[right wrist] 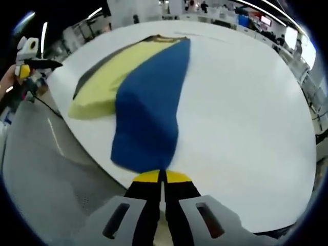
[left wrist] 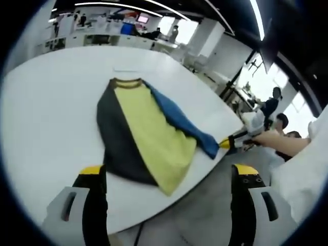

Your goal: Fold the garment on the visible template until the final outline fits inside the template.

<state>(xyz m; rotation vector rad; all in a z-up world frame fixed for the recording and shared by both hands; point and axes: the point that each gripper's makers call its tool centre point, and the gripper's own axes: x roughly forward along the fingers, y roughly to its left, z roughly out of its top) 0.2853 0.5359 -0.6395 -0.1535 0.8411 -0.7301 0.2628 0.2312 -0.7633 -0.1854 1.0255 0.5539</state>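
Observation:
A garment [left wrist: 148, 128] with black, yellow and blue panels lies on the round white table [left wrist: 51, 113], collar at the far end. Its blue side is lifted toward the near right table edge. In the left gripper view my right gripper [left wrist: 223, 144] comes in from the right and pinches the blue corner. My left gripper [left wrist: 168, 173] hangs open over the table's near edge, jaws wide apart, holding nothing. In the right gripper view my right gripper [right wrist: 162, 177] is shut on the blue fabric [right wrist: 148, 102]. The left gripper [right wrist: 35, 65] shows at the upper left beside a hand.
A faint thin line [left wrist: 125, 70] marks the table just beyond the collar. Grey floor [right wrist: 46, 174] lies below the table edge. A person's arm [left wrist: 279, 141] reaches in from the right, with seated people [left wrist: 279, 123] and desks behind.

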